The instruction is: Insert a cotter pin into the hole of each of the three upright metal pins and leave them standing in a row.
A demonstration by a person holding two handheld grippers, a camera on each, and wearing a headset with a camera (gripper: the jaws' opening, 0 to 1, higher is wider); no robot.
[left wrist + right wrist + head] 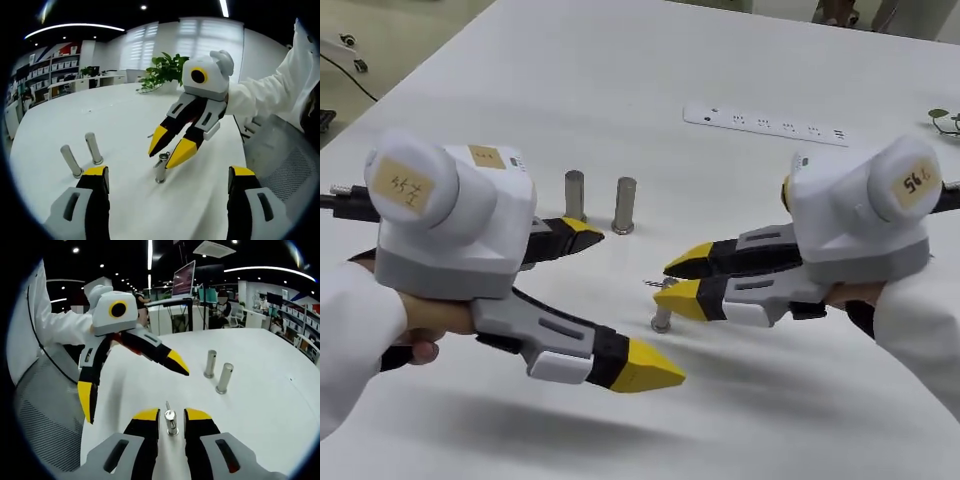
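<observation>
White workbench (740, 60) ran wide. The left gripper (640, 306) hung with jaws spread far apart; the right gripper (662, 282) kept its jaws narrowly parted beside the near metal pin (171, 422) (a thin cotter pin (167, 406) at its top). Two far metal pins (575, 193) (624, 204) stood upright together.

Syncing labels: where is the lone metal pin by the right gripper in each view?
Head view: lone metal pin, lower centre, below the right gripper.
Left gripper view: pin bottom centre.
Right gripper view: pin bottom centre, between the fingers.
Shared landmark: two pins standing side by side.
</observation>
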